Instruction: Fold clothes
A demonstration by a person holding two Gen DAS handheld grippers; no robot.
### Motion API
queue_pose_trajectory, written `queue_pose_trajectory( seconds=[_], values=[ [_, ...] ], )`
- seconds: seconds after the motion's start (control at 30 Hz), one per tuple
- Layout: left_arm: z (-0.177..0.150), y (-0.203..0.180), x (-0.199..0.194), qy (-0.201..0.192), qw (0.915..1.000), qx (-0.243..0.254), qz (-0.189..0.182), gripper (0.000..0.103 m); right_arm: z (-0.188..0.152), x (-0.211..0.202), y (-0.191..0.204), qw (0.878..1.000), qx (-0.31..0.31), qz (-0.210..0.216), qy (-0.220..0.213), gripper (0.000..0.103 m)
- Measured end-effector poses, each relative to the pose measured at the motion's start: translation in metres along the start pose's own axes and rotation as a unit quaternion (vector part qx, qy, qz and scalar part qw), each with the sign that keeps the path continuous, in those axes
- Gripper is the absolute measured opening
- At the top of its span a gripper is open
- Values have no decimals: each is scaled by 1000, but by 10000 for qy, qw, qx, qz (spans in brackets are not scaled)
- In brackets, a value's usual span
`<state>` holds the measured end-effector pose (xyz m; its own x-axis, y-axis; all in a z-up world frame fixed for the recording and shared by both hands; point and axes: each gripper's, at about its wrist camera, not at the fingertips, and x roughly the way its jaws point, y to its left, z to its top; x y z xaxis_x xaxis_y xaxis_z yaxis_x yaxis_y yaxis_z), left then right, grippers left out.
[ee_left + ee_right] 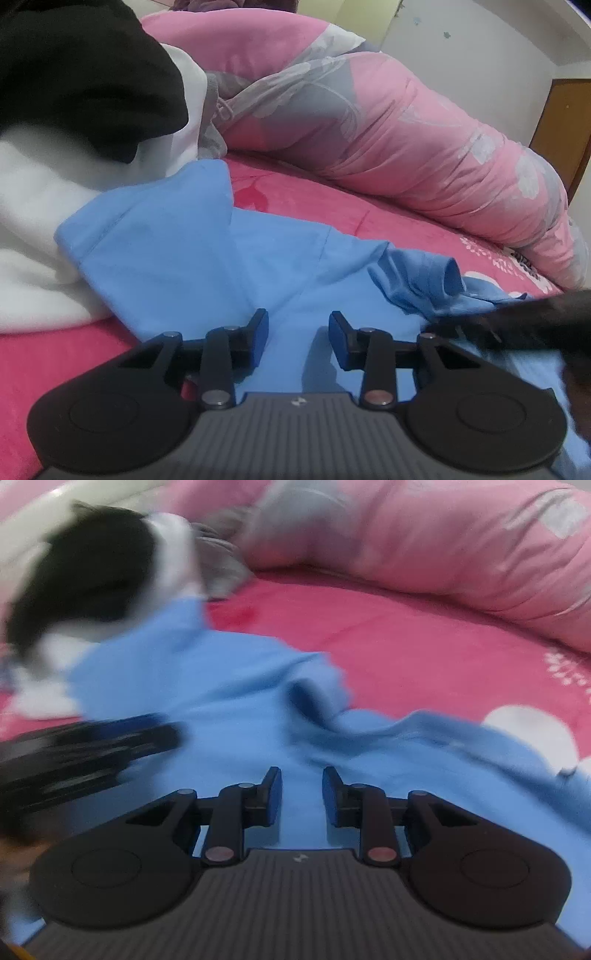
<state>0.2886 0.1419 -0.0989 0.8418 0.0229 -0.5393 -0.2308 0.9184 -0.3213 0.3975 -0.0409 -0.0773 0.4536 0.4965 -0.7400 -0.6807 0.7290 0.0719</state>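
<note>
Blue shirt [207, 266] lies spread on the pink bed [388, 218]. In the left view it fills the middle of the picture. One corner of it points up to 11 o'clock, and its bunched sleeve [424, 280] sits at 3 o'clock.

The left gripper [298, 334] is low over the shirt at 6 o'clock. Its jaws are spread apart with nothing between them, only blue cloth under the gap.

The right gripper [302, 794] is also over the shirt, at 6 o'clock in its own view. Its jaws are spread apart too and pinch nothing. This view is blurry. The left gripper shows in it as a dark smear at 9 o'clock, lying across the shirt.

A white cloth [33, 236] lies at 9 o'clock in the left view, touching the shirt's edge. A black cloth [81, 74] sits on top of it at 10 o'clock. A big pink quilt [424, 147] with grey flowers is rolled up along the far side of the bed, from 12 to 3 o'clock.
</note>
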Motion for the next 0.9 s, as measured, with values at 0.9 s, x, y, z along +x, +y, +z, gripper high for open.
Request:
queue_pose_trajectory(
  seconds=[0.9],
  values=[
    [0, 10, -1, -99, 9995, -258, -141, 38, 99, 43, 13, 9870, -1497, 556, 184, 54]
  ],
)
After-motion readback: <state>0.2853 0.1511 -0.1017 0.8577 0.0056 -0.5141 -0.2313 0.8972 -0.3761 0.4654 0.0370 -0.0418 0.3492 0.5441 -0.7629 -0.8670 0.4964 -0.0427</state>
